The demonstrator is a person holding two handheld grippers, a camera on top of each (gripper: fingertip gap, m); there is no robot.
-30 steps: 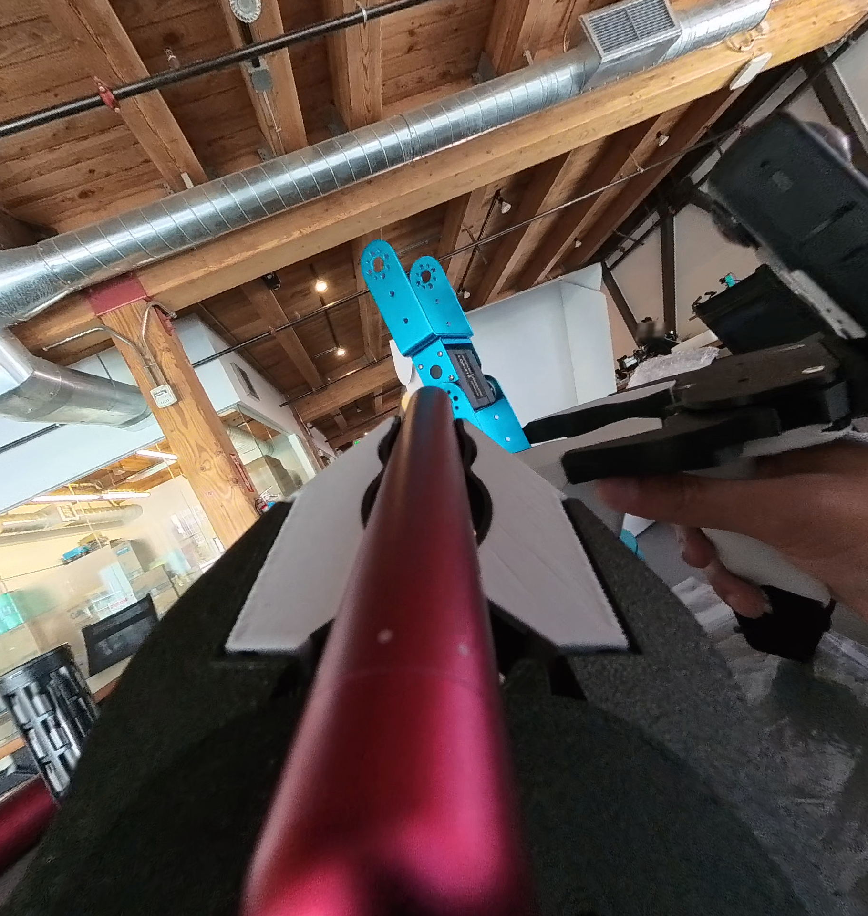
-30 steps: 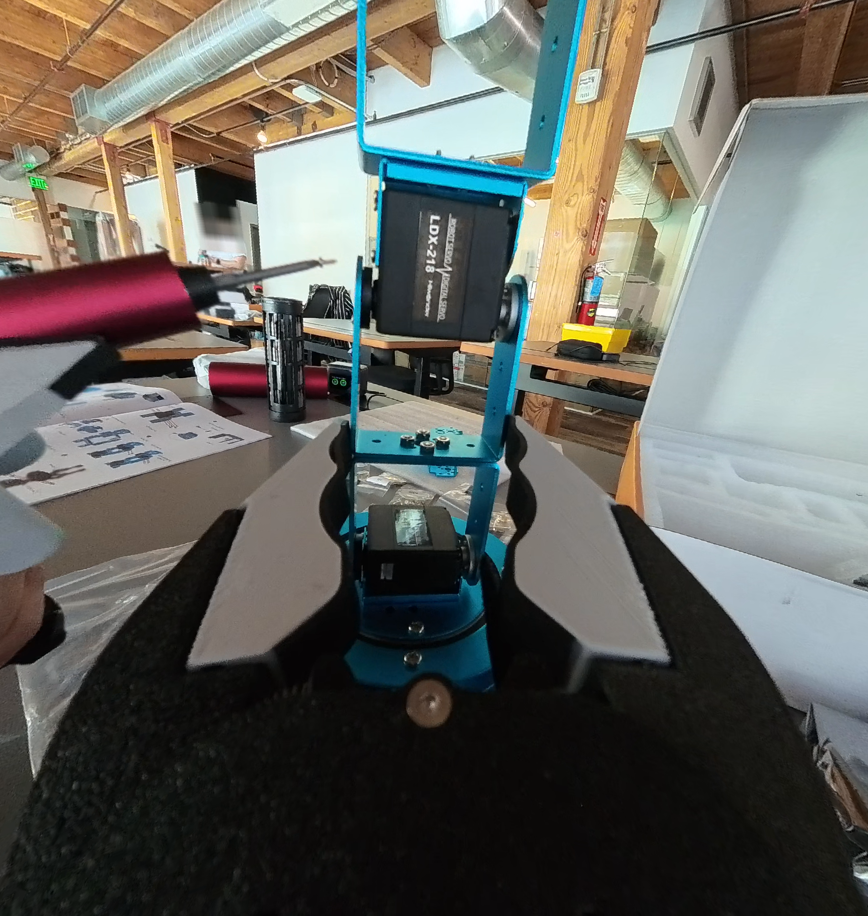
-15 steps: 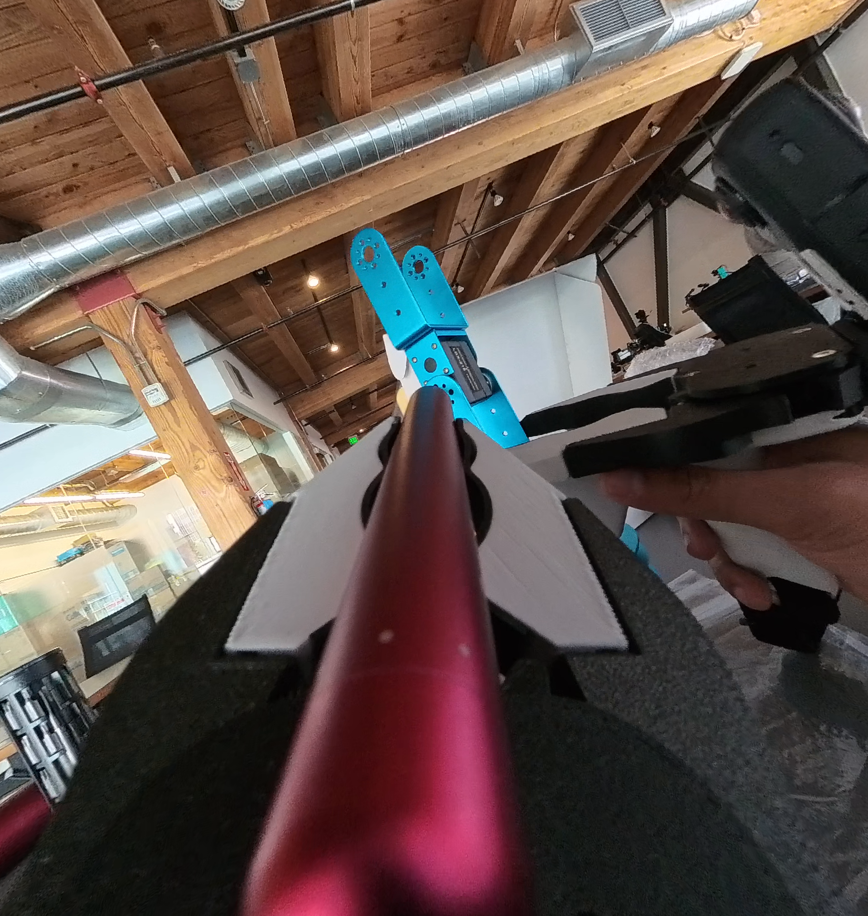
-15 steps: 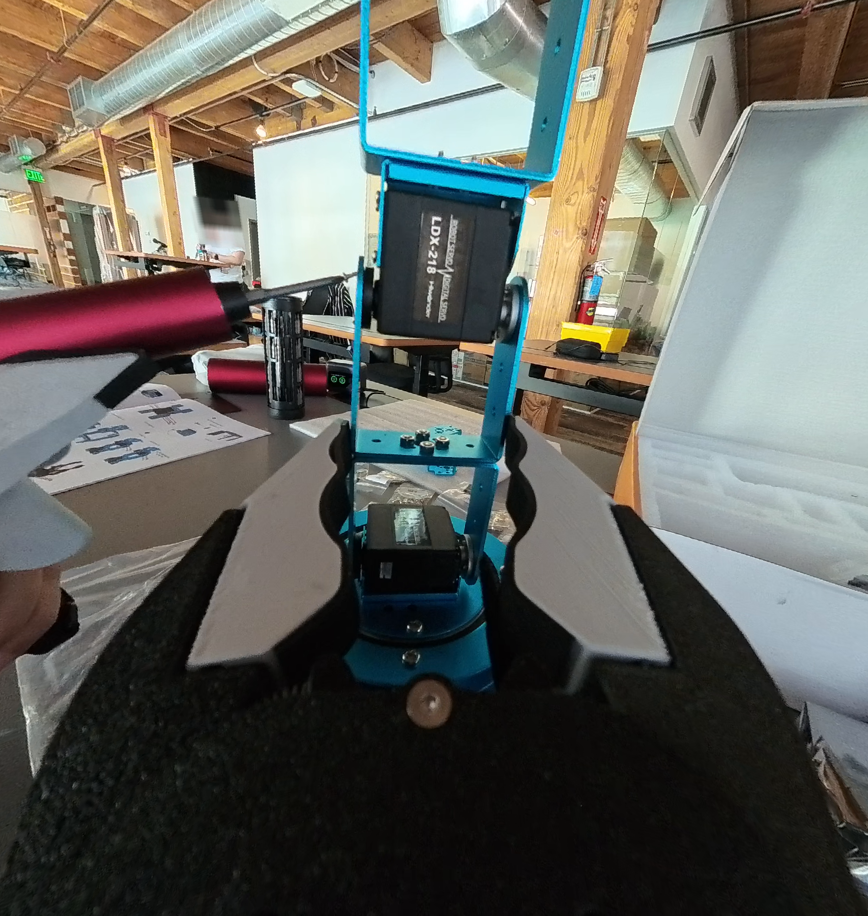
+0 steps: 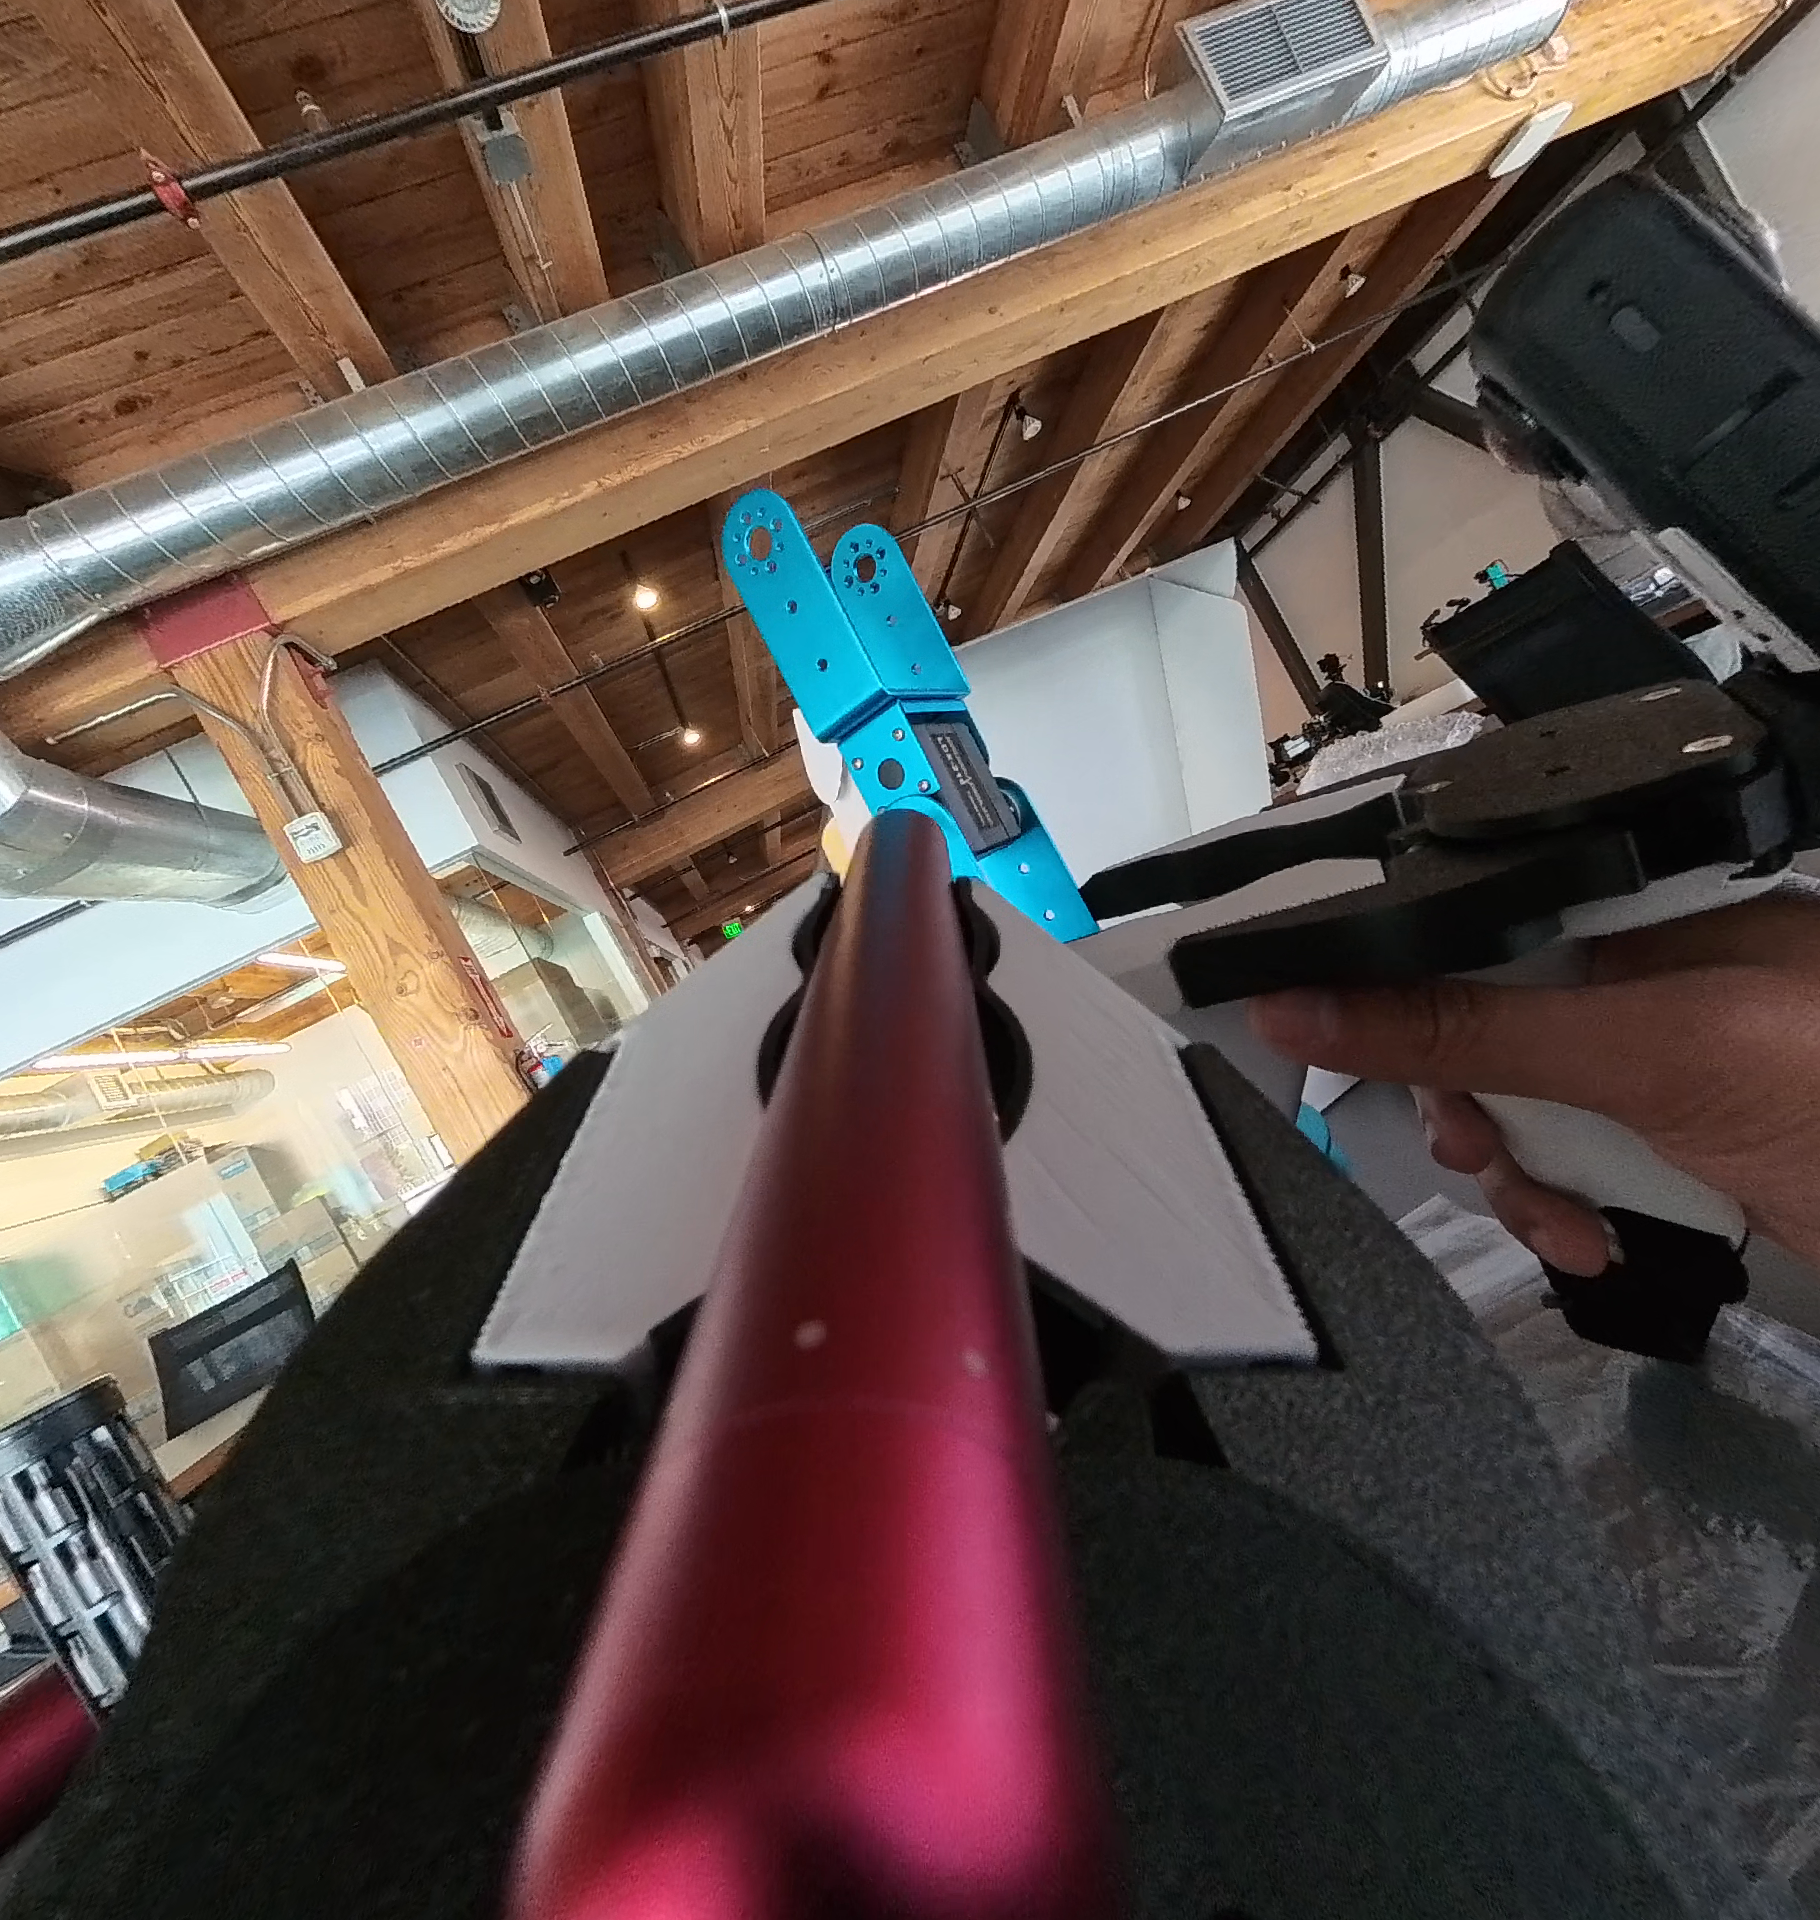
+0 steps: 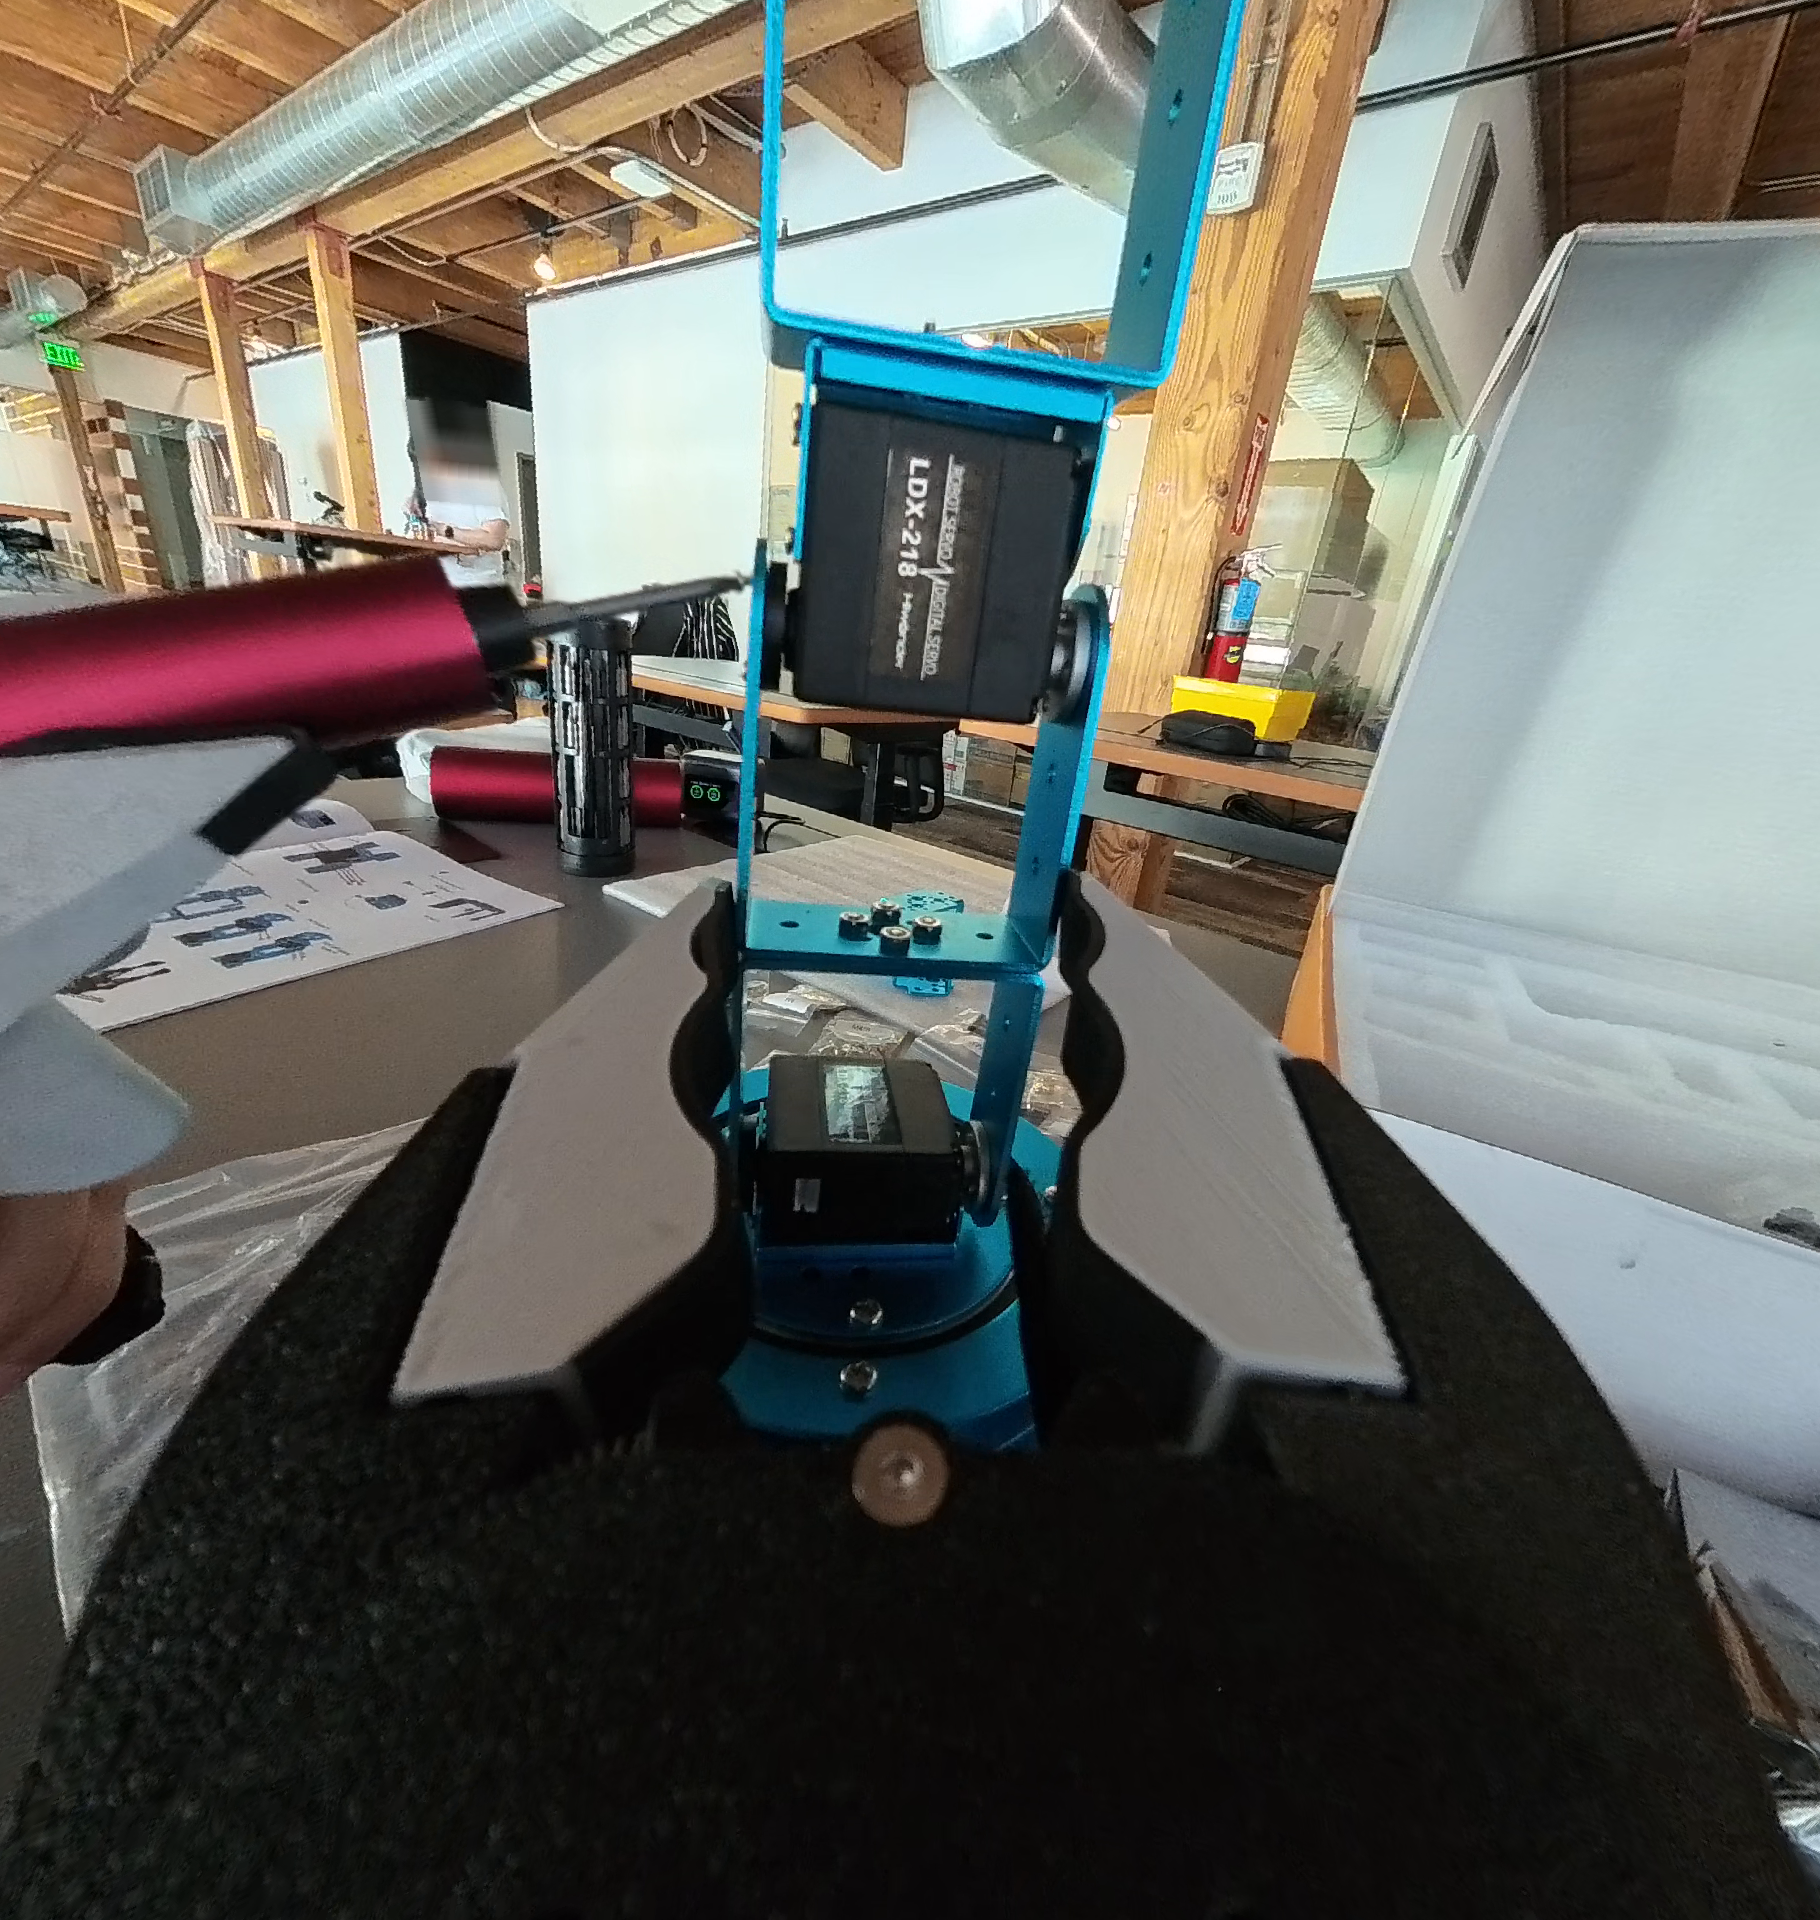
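My left gripper (image 5: 890, 914) is shut on a red electric screwdriver (image 5: 864, 1299) that points forward along the fingers. In the right wrist view the screwdriver (image 6: 220, 655) comes in from the left and its thin bit (image 6: 636, 600) reaches the left side of the upper black servo (image 6: 937, 561). My right gripper (image 6: 890, 935) is shut on a blue metal bracket arm (image 6: 890, 951), clamping its lower frame from both sides. A second black servo (image 6: 854, 1143) sits low on the arm's round blue base (image 6: 875, 1382). The blue arm (image 5: 885, 717) and the right gripper (image 5: 1457, 862) also show in the left wrist view.
A white foam-lined case (image 6: 1612, 831) stands open at the right. On the grey table (image 6: 366, 1018) lie an instruction sheet (image 6: 293, 914), a black bit holder (image 6: 592, 758), a red cylinder (image 6: 501, 784), and clear plastic bags (image 6: 210, 1247). A person stands far back.
The left gripper has carried the screwdriver to the right, and its bit tip has gone from free air to the left side of the upper servo. The right gripper has held still.
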